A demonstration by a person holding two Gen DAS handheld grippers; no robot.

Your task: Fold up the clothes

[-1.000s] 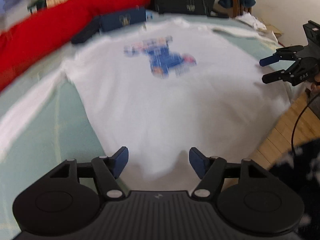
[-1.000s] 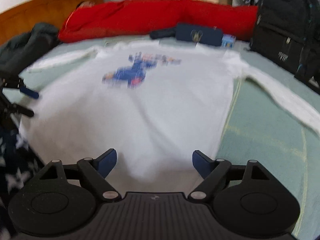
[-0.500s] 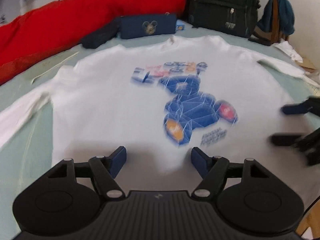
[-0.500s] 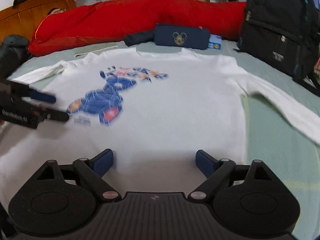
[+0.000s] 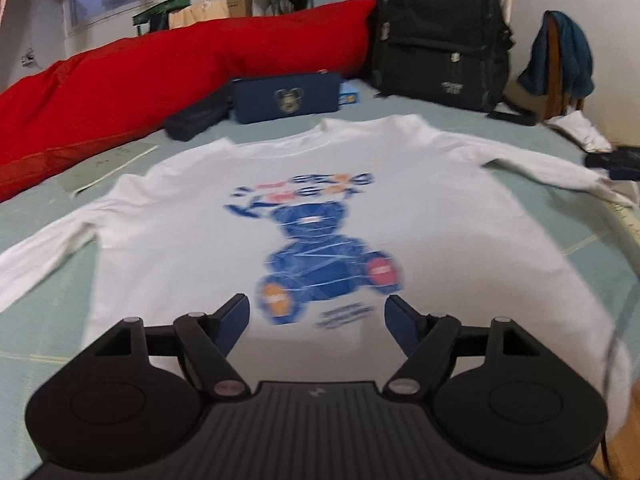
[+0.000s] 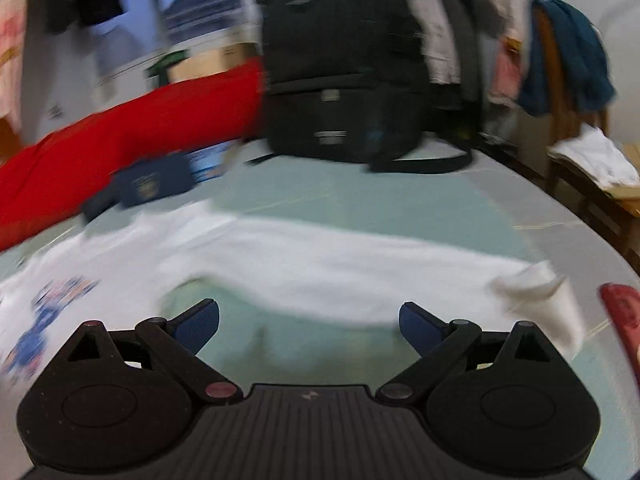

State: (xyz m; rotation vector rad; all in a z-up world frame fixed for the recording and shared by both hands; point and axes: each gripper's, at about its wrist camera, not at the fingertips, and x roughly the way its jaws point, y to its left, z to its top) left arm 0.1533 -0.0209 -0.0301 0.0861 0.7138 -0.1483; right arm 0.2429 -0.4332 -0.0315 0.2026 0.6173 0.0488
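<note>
a white sweatshirt lies flat and face up on the bed, both sleeves spread out to the sides, laid ready for folding. the left tongs hang over its near hem, open and empty. the right tongs are also wide open with nothing between them, aimed at the right sleeve, probably the first part to fold in. at the far edge sit a red quilt, a navy pouch and a black backpack, all clear of the sweatshirt.
</note>
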